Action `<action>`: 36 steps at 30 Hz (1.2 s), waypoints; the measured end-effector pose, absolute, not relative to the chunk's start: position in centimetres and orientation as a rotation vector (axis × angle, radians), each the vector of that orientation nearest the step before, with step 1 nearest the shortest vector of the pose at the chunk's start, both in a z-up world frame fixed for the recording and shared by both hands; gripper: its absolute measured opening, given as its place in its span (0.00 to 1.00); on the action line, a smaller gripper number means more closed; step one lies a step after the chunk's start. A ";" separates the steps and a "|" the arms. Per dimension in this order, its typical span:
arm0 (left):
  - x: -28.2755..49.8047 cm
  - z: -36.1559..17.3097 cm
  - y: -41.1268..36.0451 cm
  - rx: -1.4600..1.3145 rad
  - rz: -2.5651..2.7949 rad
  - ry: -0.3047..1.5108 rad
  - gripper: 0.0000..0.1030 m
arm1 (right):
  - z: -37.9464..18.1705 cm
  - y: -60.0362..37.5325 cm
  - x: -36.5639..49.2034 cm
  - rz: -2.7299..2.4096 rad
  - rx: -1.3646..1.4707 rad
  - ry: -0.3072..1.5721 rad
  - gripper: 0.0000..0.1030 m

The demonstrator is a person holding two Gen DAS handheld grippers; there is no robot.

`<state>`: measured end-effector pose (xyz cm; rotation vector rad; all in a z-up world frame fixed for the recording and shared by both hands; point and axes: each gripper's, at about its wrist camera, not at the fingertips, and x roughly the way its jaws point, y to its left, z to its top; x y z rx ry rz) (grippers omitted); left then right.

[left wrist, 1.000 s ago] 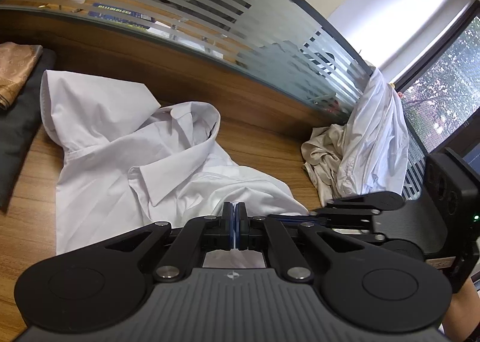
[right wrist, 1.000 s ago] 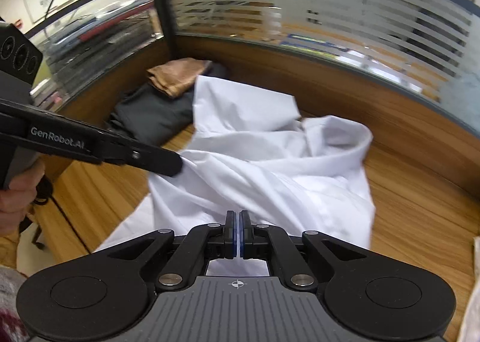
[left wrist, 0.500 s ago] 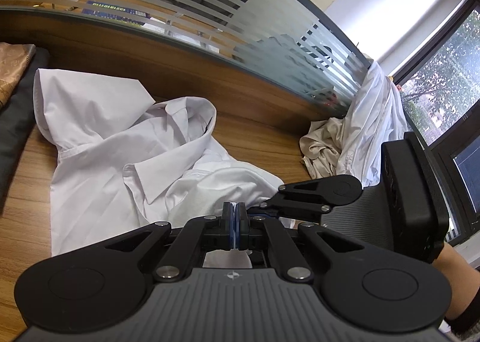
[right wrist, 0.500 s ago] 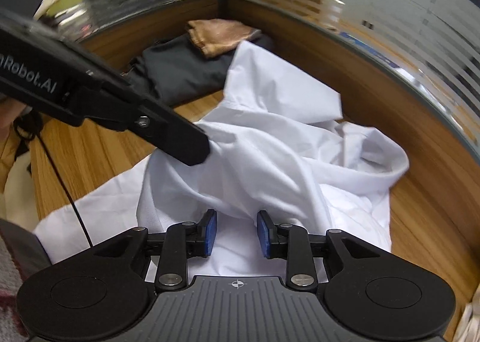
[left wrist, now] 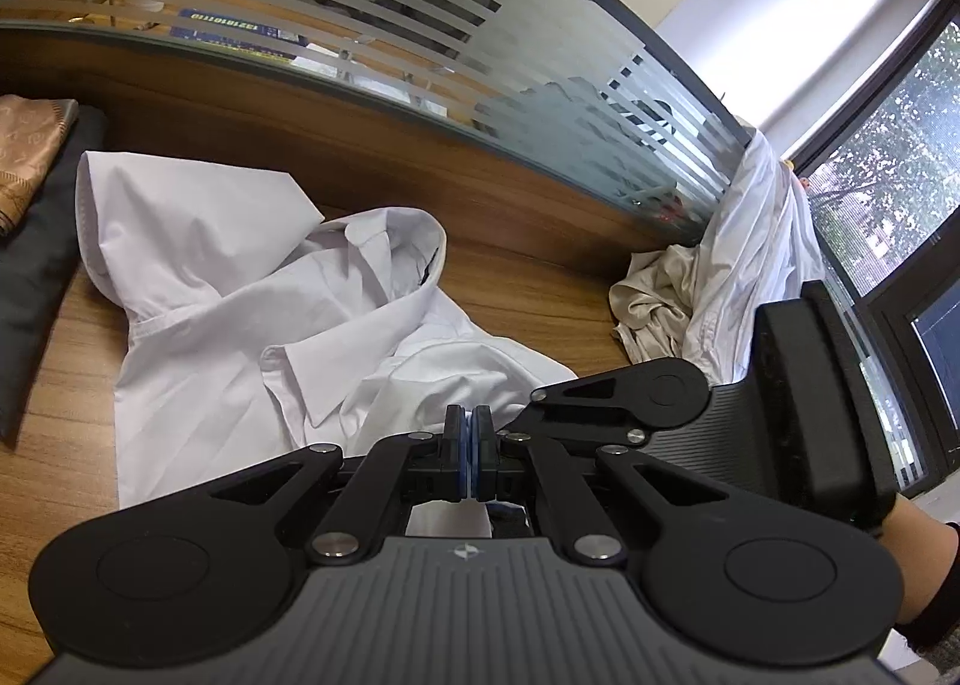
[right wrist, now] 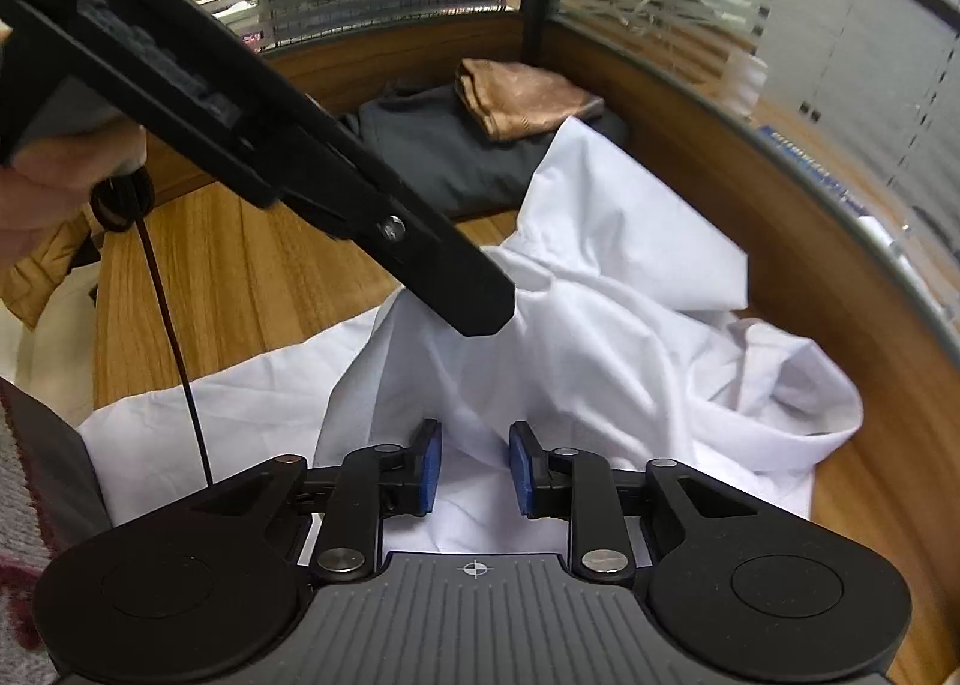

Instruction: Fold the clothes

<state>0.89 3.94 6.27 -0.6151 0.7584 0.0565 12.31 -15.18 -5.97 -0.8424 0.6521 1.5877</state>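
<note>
A crumpled white shirt (left wrist: 228, 337) lies on the wooden desk (left wrist: 540, 301), collar up. My left gripper (left wrist: 471, 445) is shut on a pinch of its cloth. The right wrist view shows that left gripper (right wrist: 486, 319) lifting a peak of the white shirt (right wrist: 600, 361). My right gripper (right wrist: 474, 463) hangs low over the shirt just beside that peak. Its jaws are closing; a ridge of white cloth stands between the blue pads (right wrist: 429, 469), and a gap still shows on both sides. The right tool's black housing (left wrist: 792, 415) fills the right of the left wrist view.
A folded dark garment (right wrist: 456, 156) with a tan cloth (right wrist: 522, 96) on top lies at the desk's far corner. A heap of beige and white clothes (left wrist: 720, 277) leans on the striped glass partition (left wrist: 420, 24). A hand (right wrist: 48, 187) and a thin cord (right wrist: 174, 337) are at left.
The right gripper went from shut to open, rolled, and dropped toward the shirt next to the left gripper; its gap has since narrowed a little. The left gripper kept still.
</note>
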 end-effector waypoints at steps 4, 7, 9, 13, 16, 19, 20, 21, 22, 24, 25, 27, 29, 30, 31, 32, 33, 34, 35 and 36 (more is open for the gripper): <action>0.6 6.9 4.3 -0.636 0.069 0.721 0.08 | -5.7 -15.5 13.7 1.549 -0.698 0.707 0.03; 0.2 8.2 4.3 -0.609 0.049 0.681 0.49 | -4.5 -16.7 14.8 1.460 -0.637 0.707 0.03; 0.0 8.8 3.9 -0.557 0.024 0.659 0.63 | -3.4 -18.0 16.0 1.399 -0.572 0.726 0.03; 0.3 7.9 1.7 -0.461 -0.071 0.688 0.80 | -1.6 -20.8 18.9 1.290 -0.408 0.796 0.03; 1.1 6.2 -0.6 -0.399 -0.144 0.731 0.84 | -0.8 -22.5 20.4 1.230 -0.311 0.823 0.03; 2.4 3.5 -2.7 -0.373 -0.175 0.799 0.84 | -0.1 -23.9 21.5 1.180 -0.230 0.834 0.03; 2.9 2.5 -3.3 -0.370 -0.173 0.821 0.84 | 0.0 -24.3 21.7 1.170 -0.208 0.834 0.03; 3.3 1.7 -3.7 -0.372 -0.165 0.838 0.84 | 0.2 -24.6 21.8 1.161 -0.190 0.832 0.03; 3.7 1.0 -4.1 -0.379 -0.159 0.848 0.84 | 0.3 -24.9 21.8 1.152 -0.176 0.830 0.03; 4.4 -0.2 -4.6 -0.400 -0.153 0.861 0.84 | 0.6 -25.4 21.9 1.138 -0.152 0.829 0.03; 4.7 -0.7 -4.7 -0.418 -0.158 0.860 0.84 | 0.7 -25.6 22.0 1.133 -0.141 0.829 0.03; 5.2 -1.3 -4.4 -0.475 -0.165 0.848 0.84 | 1.0 -26.1 22.3 1.123 -0.121 0.831 0.03; 6.0 -2.0 -4.4 -0.516 -0.159 0.859 0.84 | 1.2 -26.6 22.5 1.113 -0.099 0.837 0.03; 6.4 -2.4 -4.5 -0.517 -0.153 0.874 0.84 | 1.3 -26.8 22.6 1.110 -0.088 0.840 0.03; 6.7 -2.7 -4.9 -0.503 -0.145 0.887 0.84 | 1.3 -26.9 22.8 1.106 -0.077 0.843 0.03; 6.8 -2.9 -5.3 -0.473 -0.132 0.893 0.84 | 1.3 -27.1 22.8 1.103 -0.071 0.844 0.03; 7.0 -3.0 -5.7 -0.442 -0.122 0.898 0.84 | 1.4 -27.2 22.8 1.101 -0.068 0.843 0.03; 7.2 -3.2 -5.9 -0.411 -0.124 0.896 0.81 | 1.4 -27.4 22.8 1.100 -0.066 0.841 0.03; 7.2 -3.4 -6.1 -0.384 -0.120 0.893 0.75 | 1.5 -27.5 22.9 1.097 -0.064 0.840 0.03; 7.3 -3.5 -6.3 -0.357 -0.117 0.890 0.57 | 1.5 -27.7 22.9 1.093 -0.061 0.840 0.03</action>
